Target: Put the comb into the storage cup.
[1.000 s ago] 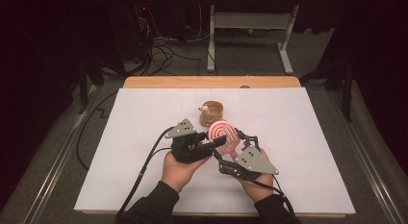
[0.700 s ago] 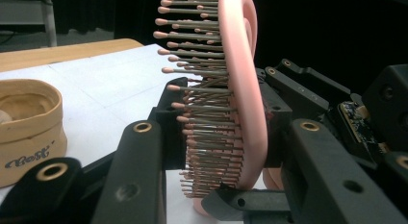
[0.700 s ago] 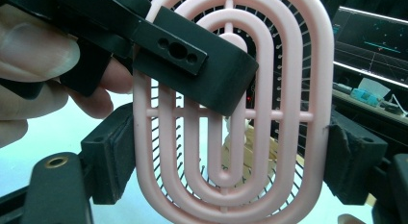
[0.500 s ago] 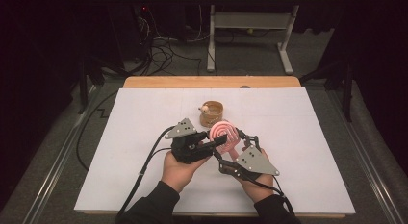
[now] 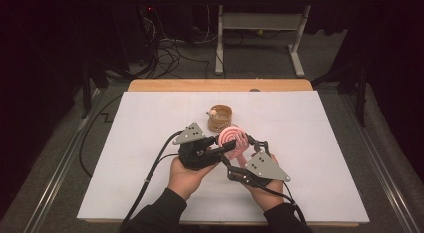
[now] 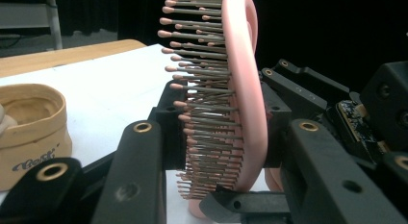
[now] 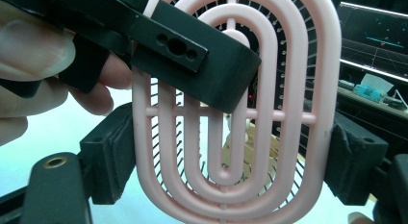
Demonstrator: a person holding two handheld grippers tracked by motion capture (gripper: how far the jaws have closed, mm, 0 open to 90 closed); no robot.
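1. Clearly the right gripper (image 5: 243, 149) is pinching the pink hairbrush (image 5: 233, 139) across its width: in the right gripper view its padded jaws press on both long edges of the brush's ribbed oval back (image 7: 231, 113)
2. Meanwhile the left gripper (image 5: 226, 147) comes in from the side, one jaw lying across the brush's back and the other on the bristle (image 6: 202, 104) side; whether it presses or merely straddles the head I cannot tell
3. Judging this as a hand-to-hand transfer, close the left jaws squarely on the frame before the right lets go, and keep the brush upright so the bristles are not crushed
4. Outward, the brush is held above the white table (image 5: 320, 143), with a small tan basket (image 5: 220, 118) just beyond it
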